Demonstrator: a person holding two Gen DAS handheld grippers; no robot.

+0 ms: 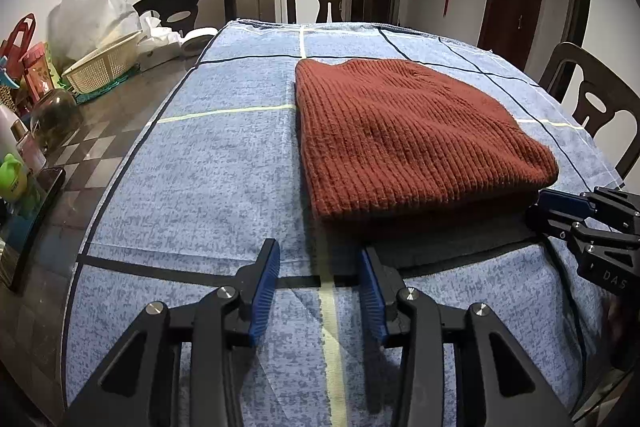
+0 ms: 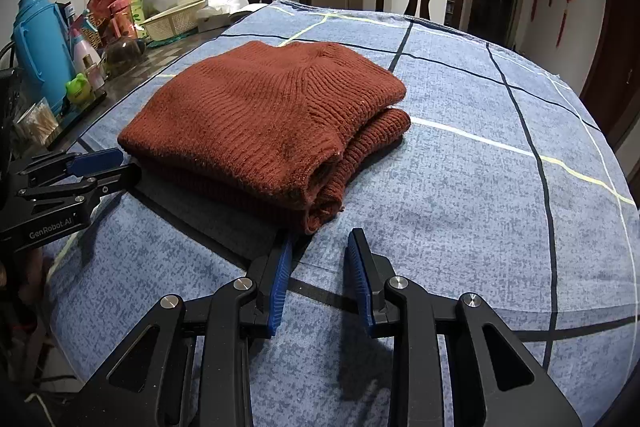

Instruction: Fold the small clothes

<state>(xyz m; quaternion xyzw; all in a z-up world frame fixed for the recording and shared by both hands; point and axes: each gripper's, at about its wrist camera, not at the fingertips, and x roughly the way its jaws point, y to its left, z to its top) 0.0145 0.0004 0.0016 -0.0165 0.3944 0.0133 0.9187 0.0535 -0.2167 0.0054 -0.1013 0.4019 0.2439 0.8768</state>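
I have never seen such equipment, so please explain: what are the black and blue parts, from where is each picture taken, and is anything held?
There is no robot. A person holds one pair of tongs in each hand, each carrying a camera that looks along its fingers. One picture is from the left tongs, the other from the right tongs. On the blue checked cloth lies a folded rust-red knitted sweater. Both tongs are open and hold nothing; they sit just in front of the sweater. At the table's side stand a cream basket and a blue thermos.
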